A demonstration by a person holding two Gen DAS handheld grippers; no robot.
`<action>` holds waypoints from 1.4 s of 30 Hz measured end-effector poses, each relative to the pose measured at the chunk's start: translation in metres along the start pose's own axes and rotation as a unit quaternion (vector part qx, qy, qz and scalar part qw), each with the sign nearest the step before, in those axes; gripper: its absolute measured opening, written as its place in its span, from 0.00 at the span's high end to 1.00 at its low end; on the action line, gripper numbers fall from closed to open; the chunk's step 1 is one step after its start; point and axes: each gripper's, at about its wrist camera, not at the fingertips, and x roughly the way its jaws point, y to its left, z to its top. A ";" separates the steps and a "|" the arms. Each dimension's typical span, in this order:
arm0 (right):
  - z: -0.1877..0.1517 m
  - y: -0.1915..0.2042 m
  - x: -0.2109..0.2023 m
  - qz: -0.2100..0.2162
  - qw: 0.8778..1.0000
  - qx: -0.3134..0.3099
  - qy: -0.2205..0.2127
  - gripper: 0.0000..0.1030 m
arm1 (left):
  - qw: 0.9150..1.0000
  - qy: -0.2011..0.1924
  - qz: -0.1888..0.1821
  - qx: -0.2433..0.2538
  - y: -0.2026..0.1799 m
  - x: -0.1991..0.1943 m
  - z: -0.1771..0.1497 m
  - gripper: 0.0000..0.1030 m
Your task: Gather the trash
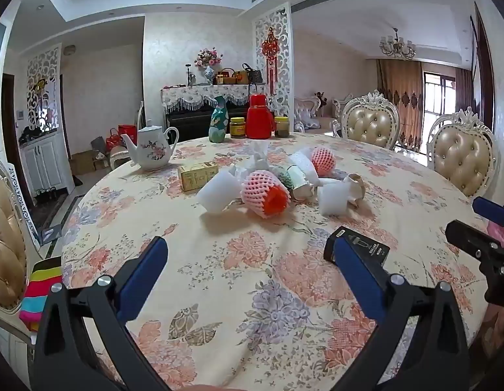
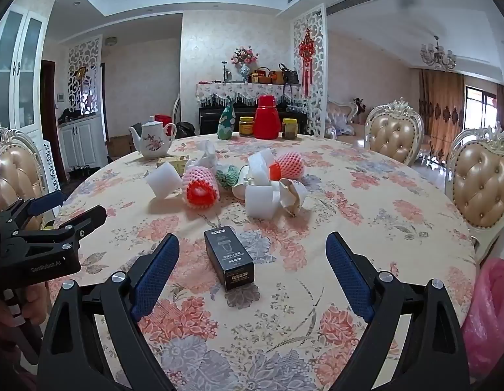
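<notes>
Both cams ride your grippers, low over round floral-cloth table (image 1: 252,293), tilted slightly down, facing far wall. Left wrist view sits left; black rectangular carton (image 1: 366,247) near its right finger. Right wrist view sits right, same carton (image 2: 229,257) dead centre, close. Shared: pile of pink and white foam wrappers (image 1: 265,192) (image 2: 201,189) mid-table, red thermos flask (image 1: 259,117) (image 2: 266,117) at far edge.

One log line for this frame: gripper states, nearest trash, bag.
left hand-held gripper: open, empty | right hand-held gripper: open, empty | nearest: black box, lying between right jaws, untouched | pink bag: table's right edge
</notes>
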 end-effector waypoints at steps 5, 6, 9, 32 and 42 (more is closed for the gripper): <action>0.000 0.001 0.000 0.001 1.000 0.001 0.001 0.17 | 1.000 -0.002 0.000 0.001 0.000 0.000 0.000 0.04; 0.000 0.001 0.000 0.001 1.000 0.000 0.001 0.17 | 1.000 -0.001 0.000 0.000 0.001 0.000 0.000 0.04; 0.000 0.001 0.000 0.000 1.000 0.002 0.002 0.17 | 1.000 -0.001 -0.002 -0.005 0.006 -0.002 0.002 0.04; -0.002 -0.007 -0.006 -0.002 1.000 0.020 -0.003 0.17 | 1.000 -0.002 -0.006 0.000 0.001 0.000 -0.002 0.04; -0.004 -0.009 -0.007 0.001 1.000 0.024 -0.004 0.17 | 1.000 -0.001 -0.006 0.001 -0.003 -0.002 -0.002 0.04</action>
